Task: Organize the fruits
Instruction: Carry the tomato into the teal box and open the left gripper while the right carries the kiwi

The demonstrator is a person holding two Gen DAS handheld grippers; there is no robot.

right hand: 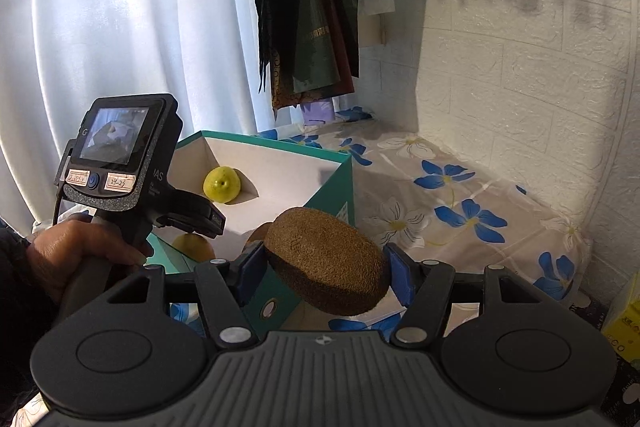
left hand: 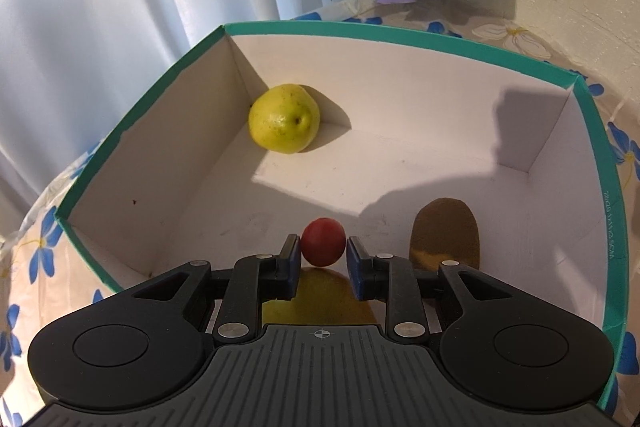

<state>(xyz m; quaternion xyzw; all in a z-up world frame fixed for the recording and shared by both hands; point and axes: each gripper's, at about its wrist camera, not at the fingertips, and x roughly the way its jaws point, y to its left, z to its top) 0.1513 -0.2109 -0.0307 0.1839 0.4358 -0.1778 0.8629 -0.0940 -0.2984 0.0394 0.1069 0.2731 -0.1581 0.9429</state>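
My left gripper (left hand: 323,247) is inside a white box with a teal rim (left hand: 360,29), its jaws standing on either side of a small red fruit (left hand: 323,241); contact is unclear. A yellow-green pear (left hand: 284,118) lies in the box's far left corner. A brown kiwi (left hand: 446,235) stands to the right of the gripper, and a yellow fruit (left hand: 320,295) lies under it. My right gripper (right hand: 326,263) is shut on a second kiwi (right hand: 328,261), held outside the box's right wall (right hand: 336,187). The left gripper body (right hand: 128,163) shows in the right wrist view.
The box stands on a floral cloth (right hand: 460,199). A white curtain (right hand: 120,27) hangs behind it at the left. Dark bags (right hand: 312,7) hang above the box's far edge. A textured white wall (right hand: 520,67) closes the right side.
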